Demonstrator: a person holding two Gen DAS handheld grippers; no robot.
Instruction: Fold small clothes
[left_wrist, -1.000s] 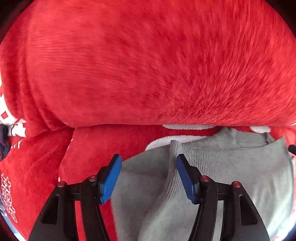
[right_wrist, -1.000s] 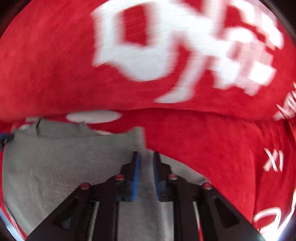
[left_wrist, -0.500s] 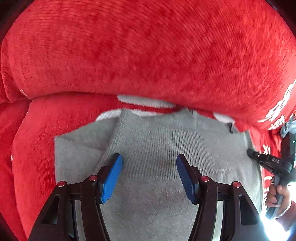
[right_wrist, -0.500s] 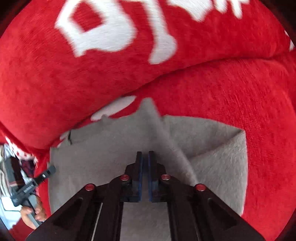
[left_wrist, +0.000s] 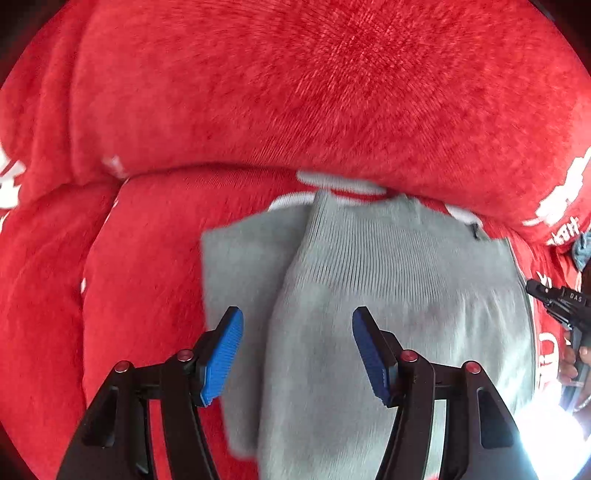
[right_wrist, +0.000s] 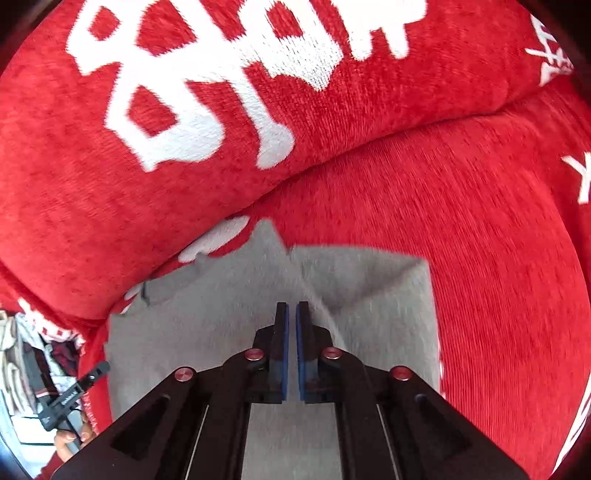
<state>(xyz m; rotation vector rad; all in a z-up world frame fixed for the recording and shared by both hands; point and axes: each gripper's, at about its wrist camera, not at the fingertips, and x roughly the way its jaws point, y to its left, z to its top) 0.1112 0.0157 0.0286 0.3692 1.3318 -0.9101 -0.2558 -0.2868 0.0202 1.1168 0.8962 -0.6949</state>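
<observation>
1. Counting first: I see one grey knit garment (left_wrist: 388, 288), two grippers, and one red plush cover with white lettering (right_wrist: 443, 221) under everything.
2. My left gripper (left_wrist: 297, 349) hangs over the grey garment with its blue pads spread wide; nothing is pinched between them, the cloth only lies below.
3. My right gripper (right_wrist: 291, 325) has its pads almost together, a thin slit left between them, after just opening a touch; I see no cloth in that slit (it sits just above the grey surface).
4. That garment lies flat on the red cover, close against a big red cushion (left_wrist: 314, 92) behind it.
5. It is partly folded: one ribbed panel lies over a smoother grey layer, and the fold's edge runs from near the left gripper away toward the cushion, ending in a point there.
6. Its long side runs across the left wrist view, left to right, though the near edge is hidden by the gripper bodies.
7. At the right edge of the left wrist view, a hand (left_wrist: 570, 363) holds the other gripper's handle.
</observation>
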